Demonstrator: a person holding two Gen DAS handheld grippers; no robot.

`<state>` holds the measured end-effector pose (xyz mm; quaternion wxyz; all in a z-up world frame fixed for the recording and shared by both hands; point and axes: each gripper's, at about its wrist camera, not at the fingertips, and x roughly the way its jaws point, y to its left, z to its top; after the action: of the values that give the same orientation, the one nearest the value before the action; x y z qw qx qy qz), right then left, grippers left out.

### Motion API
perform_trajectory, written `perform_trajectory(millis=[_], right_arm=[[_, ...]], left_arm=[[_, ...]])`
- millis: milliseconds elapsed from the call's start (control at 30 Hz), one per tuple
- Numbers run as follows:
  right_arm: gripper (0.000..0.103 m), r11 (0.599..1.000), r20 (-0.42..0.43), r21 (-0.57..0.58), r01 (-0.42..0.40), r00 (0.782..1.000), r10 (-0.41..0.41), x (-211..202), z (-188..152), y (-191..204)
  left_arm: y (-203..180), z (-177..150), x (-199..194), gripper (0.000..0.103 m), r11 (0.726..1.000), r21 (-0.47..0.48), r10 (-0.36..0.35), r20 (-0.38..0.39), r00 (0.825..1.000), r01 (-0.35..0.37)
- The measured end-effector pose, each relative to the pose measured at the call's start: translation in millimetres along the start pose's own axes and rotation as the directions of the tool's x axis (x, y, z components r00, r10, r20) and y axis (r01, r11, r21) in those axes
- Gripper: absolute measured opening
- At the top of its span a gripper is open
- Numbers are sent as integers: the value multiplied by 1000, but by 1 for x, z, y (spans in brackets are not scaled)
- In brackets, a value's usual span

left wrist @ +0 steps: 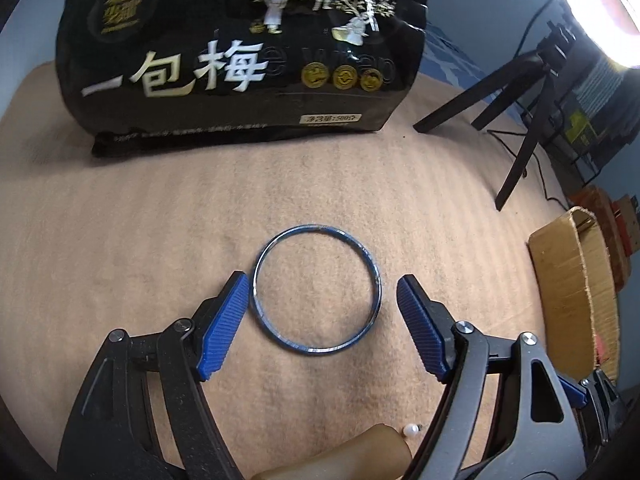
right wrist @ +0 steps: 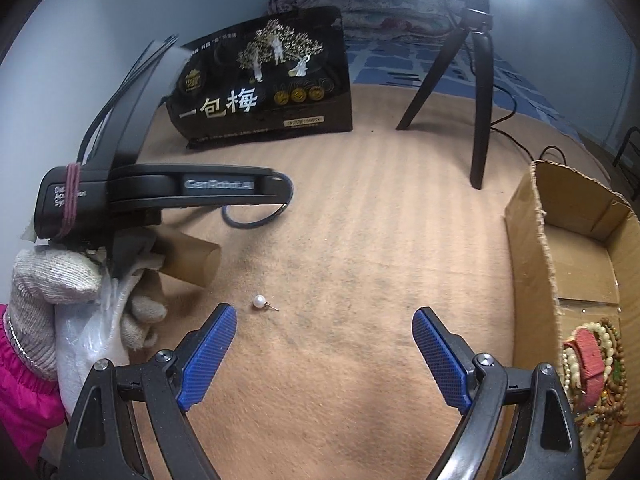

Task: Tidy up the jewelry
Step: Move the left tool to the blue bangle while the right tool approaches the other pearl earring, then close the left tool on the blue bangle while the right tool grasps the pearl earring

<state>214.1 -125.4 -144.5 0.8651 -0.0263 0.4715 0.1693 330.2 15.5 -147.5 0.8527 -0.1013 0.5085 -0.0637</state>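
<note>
**Both tongs released over the bangle and the pearl stud**

Left gripper (left wrist: 320,280): blue ribbed pads spread wide, nothing clamped. A thin blue-and-silver metal bangle (left wrist: 316,290) lies flat on the peach ribbed cloth (left wrist: 120,240), between the two pads. The left pad sits just beside the bangle's left rim, possibly touching; cannot tell. The right pad stands clearly apart from the rim. No earlier view to compare.

Right gripper (right wrist: 324,320): blue pads spread wide, nothing between them but cloth. A small white pearl stud earring (right wrist: 260,302) with a short metal post lies on the cloth just ahead of the left pad's tip, apart from it. The same earring appears at the bottom edge of the left wrist view.

In the right wrist view, the left-hand tool is seen from the side, held by a hand in a knitted white glove (right wrist: 52,280) with a magenta sleeve (right wrist: 20,380). A tan cylinder (right wrist: 192,258) lies next to it.

Open brown cardboard box (right wrist: 532,240) at right of the cloth. Inside, at the near end: a heap of beaded strings (right wrist: 604,360) in cream and brown, with a coral-red strap on top.

Background: black glossy snack bag (left wrist: 240,60) with white Chinese lettering, standing upright at the far side. Black tripod (right wrist: 476,92) to its right, feet on the cloth.
</note>
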Motion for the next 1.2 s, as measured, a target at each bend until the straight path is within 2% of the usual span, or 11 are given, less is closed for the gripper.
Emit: perform_trajectory(millis=[167,233,367,533,667,767,900,1000,1200], right_arm=[[90,999,-5,-37,9,1000,-10,7,-1,8],[82,998,-15,-58,13,1000,-14,11,-2,12],[75,994,-30,-104,29,999,-33,20,-3,22],[55,987,-54,-157,34,998,-43,31,-6,36],[50,985,-45,-167,49,997,-58,32,-7,41],[39,988,-45,-149,40,998,-47,33,-5,41],[18,990,-49,-136,33,998,-40,35,-3,42],[7,990,-48,-135,40,998,-46,36,-1,42],[6,993,-40,-118,32,999,-37,29,-1,36]], left_arm=[[-7,2,10,80,998,43,55,15,998,-56],[-7,1,12,80,996,54,73,25,997,-74],[-9,1,13,80,993,76,85,36,996,-88],[-11,2,17,80,992,88,88,46,995,-92],[-9,1,16,73,991,93,95,56,994,-100],[-5,1,13,73,992,90,82,54,995,-86],[-2,0,13,73,992,98,79,55,995,-84],[0,-1,10,73,992,96,77,53,996,-81],[6,-3,2,73,992,91,88,51,995,-92]])
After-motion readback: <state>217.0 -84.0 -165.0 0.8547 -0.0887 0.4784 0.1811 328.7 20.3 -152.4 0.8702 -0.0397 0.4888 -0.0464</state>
